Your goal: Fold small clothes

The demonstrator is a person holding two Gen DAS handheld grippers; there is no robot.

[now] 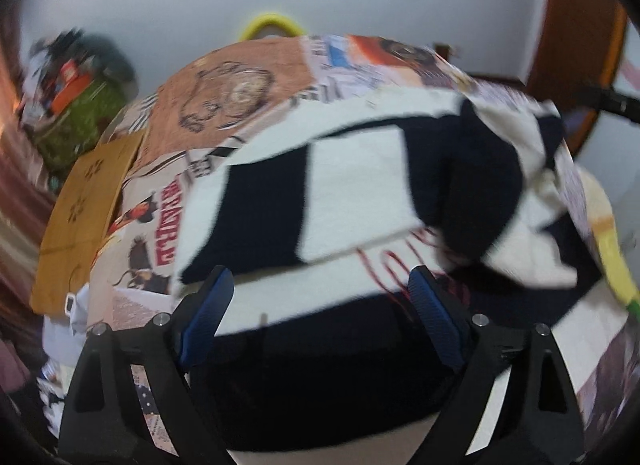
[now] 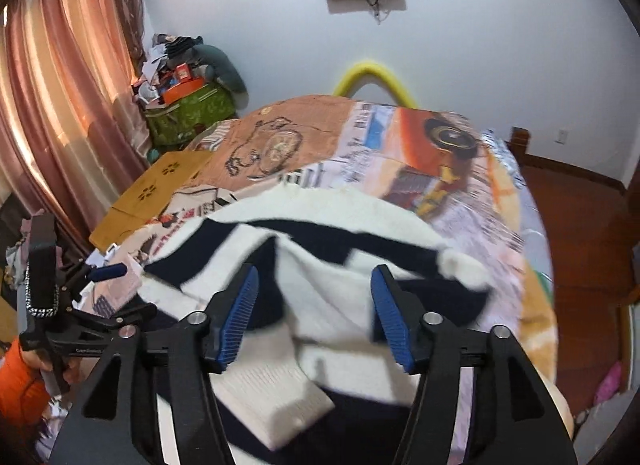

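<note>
Left gripper (image 1: pixel 320 289) released | right gripper (image 2: pixel 314 297) released | sweater (image 2: pixel 340 305) on printed bedcover (image 2: pixel 400 161)

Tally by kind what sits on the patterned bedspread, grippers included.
Navy-and-white striped knit sweater: 1
Flat yellow wooden board with flower-shaped cutouts: 1
Black two-finger grippers with blue pads, both open over the sweater: 2, left gripper and right gripper
Total: 4
</note>
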